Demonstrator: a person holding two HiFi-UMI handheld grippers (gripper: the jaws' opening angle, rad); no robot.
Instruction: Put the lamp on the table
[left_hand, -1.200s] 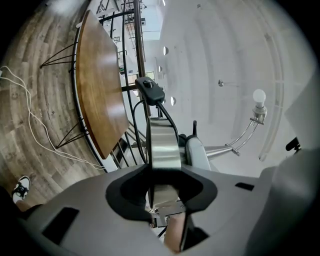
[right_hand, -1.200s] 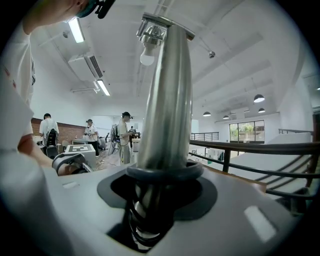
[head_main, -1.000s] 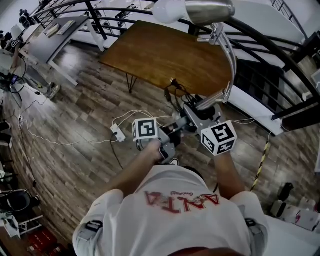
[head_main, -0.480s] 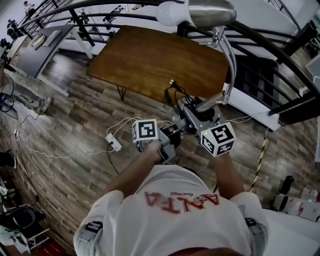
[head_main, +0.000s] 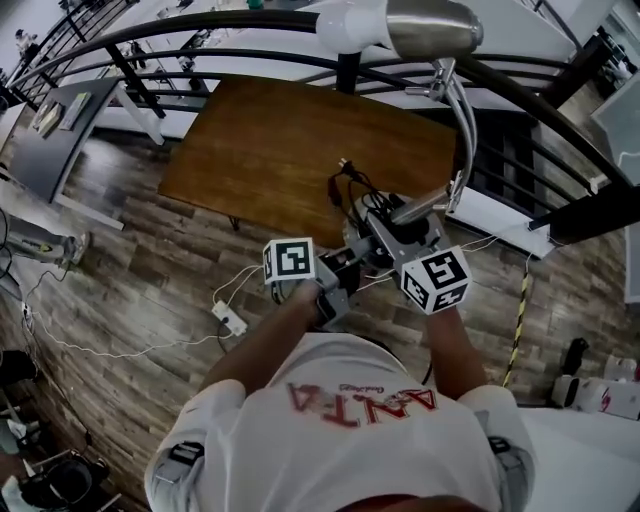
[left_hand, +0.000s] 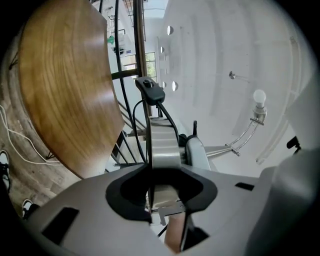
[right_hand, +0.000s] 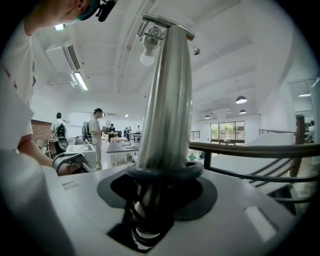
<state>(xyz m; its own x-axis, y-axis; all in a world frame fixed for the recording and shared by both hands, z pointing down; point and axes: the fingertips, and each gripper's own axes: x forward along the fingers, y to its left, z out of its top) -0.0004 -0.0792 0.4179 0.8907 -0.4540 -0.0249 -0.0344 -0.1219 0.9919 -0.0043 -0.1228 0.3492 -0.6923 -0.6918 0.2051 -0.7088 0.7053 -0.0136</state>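
Nearest the person, the left gripper (left_hand: 162, 195) is clamped on the edge of the lamp's flat metal base (left_hand: 162, 145). Just right of it, the right gripper (right_hand: 160, 190) is closed around the shiny stem (right_hand: 167, 95). The lamp (head_main: 435, 28) is held up in the air by the near right edge of the wooden table (head_main: 260, 140), not resting on it. Its white bulb (head_main: 345, 25) points far left. A power strip (head_main: 228, 318) lies on the floor (head_main: 130, 250) to the left. A dark railing (head_main: 347, 72) runs beyond the table.

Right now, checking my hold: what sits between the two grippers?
The lamp's grey base, its black cord bunched just ahead; head view shows it.
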